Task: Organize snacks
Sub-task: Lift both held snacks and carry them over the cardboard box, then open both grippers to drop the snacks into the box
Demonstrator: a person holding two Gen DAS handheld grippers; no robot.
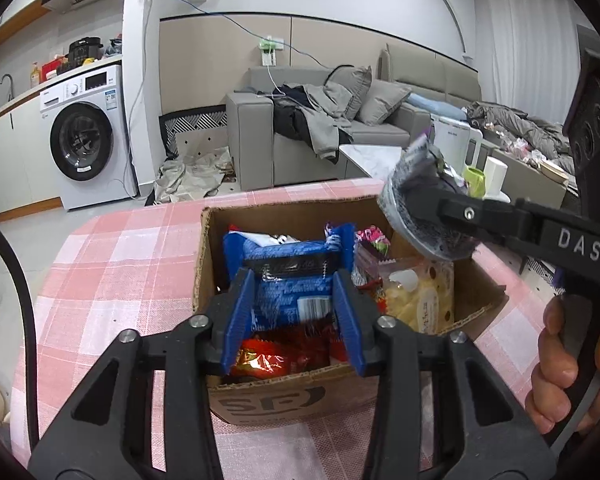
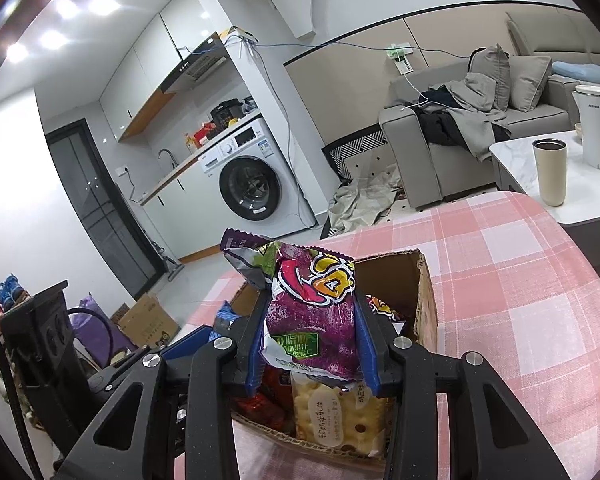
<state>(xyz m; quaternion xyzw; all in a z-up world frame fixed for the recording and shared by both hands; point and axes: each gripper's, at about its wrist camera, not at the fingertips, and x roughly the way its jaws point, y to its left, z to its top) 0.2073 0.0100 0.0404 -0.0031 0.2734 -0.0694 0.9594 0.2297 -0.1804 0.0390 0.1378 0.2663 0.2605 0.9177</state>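
Cardboard box (image 1: 476, 312) is seen open-topped on the pink checked tablecloth (image 1: 112, 272), filled with snack packs.

Left wrist view: the left gripper (image 1: 294, 308) is held over the box, its blue pads (image 1: 242, 312) closed against both sides of a blue snack packet (image 1: 288, 276), which stands among the other contents. A red wrapper (image 1: 284, 356) is seen beneath it, a yellow cracker pack (image 1: 416, 300) to the right. The right gripper (image 1: 424, 216) is seen from the side at upper right, above the box's right edge, with only the silvery back of its packet shown.

Right wrist view: the front of that packet is revealed as a purple snack bag (image 2: 316, 320), clamped between the right gripper (image 2: 310, 344) pads and held above the box (image 2: 424, 300), clear of the cracker pack (image 2: 340, 416) below. The blue packet (image 2: 224, 318) is glimpsed only partly at left. A beige tumbler (image 2: 550, 172) is seen on the white side table (image 2: 512, 164).
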